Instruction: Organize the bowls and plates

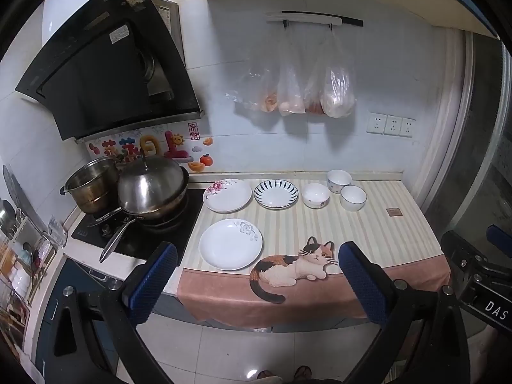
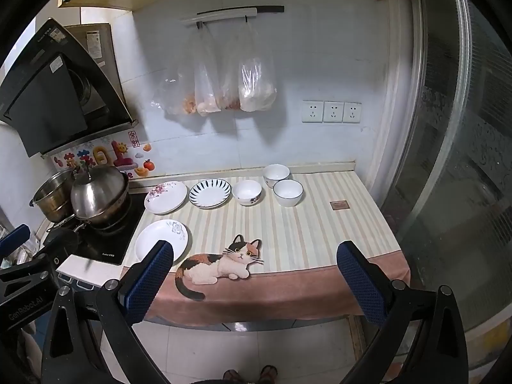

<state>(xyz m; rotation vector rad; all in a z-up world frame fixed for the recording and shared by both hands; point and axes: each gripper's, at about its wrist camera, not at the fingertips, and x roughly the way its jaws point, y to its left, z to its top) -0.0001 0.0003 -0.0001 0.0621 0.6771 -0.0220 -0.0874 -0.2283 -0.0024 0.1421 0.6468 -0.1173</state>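
Nearest the cameras, the left hand-held gripper (image 1: pixel 257 272) and the right hand-held gripper (image 2: pixel 254 272) both hang in front of the worktop (image 2: pixel 320 224) with their jaws spread wide and nothing between the blue pads. Each tilts downward toward the striped cloth (image 1: pixel 368 224), whose pink hem carries a calico cat picture (image 1: pixel 294 267) at the near edge. At 6 o'clock in both views, a person's sandalled feet (image 2: pixel 249 376) stand on the tiled floor.

Just past the hem, at 10 o'clock from the cat, lies a white plate with a grey flower (image 1: pixel 230 244), alone in the front row. Behind it runs a back row near the wall: a plate with pink blossoms (image 1: pixel 228 195) at the left, then a blue-rayed plate (image 1: pixel 276 194) just beside it, then a small bowl with a flower print (image 1: pixel 316 194). At 2 o'clock from that bowl stand two more bowls close together, a dotted one (image 1: pixel 339 180) farther back and a blue-rimmed one (image 1: pixel 353 197) nearer. All sit upright and unstacked.

At 9 o'clock from the plates, a lidded wok (image 1: pixel 150 188) and a steel pot (image 1: pixel 91 184) rest on the black hob (image 1: pixel 134 240). Farthest off, plastic bags (image 1: pixel 307 86) hang on the wall.
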